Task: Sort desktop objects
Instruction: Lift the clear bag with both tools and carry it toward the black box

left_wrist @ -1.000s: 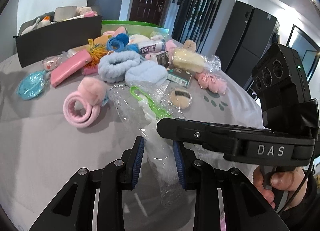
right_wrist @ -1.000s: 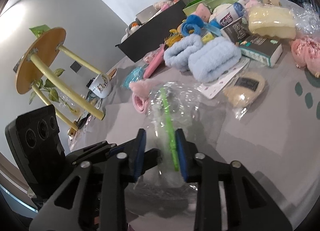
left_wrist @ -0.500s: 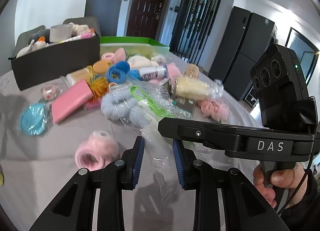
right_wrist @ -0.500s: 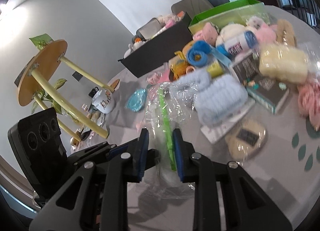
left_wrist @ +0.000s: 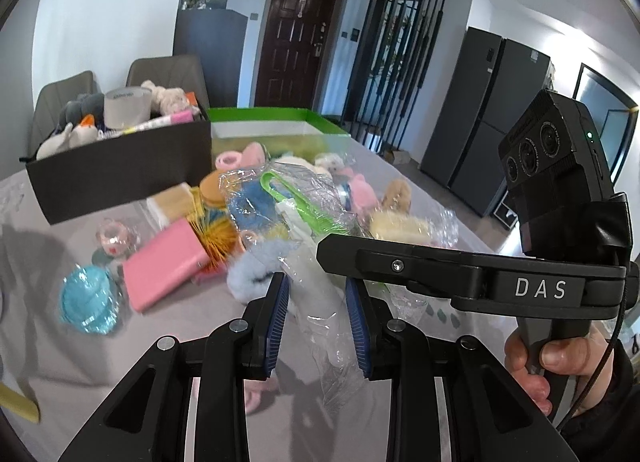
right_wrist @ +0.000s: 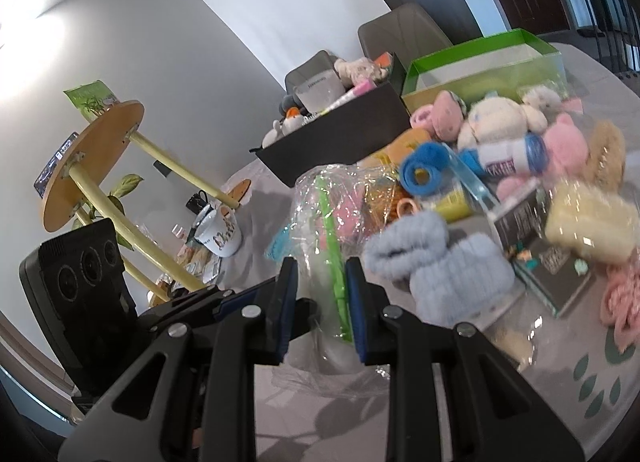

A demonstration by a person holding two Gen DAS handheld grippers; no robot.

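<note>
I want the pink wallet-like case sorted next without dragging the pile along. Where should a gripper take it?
Grip the pink case across its narrow width at the near-left end, coming from the bare tablecloth side. That end lies free; the far end butts against the yellow bristly ball and the clutter. It lies flat and looks slim, so the jaws should close over its long edges.

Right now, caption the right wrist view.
Right tongs grip a clear plastic bag holding a green tool, above the cluttered table.
</note>
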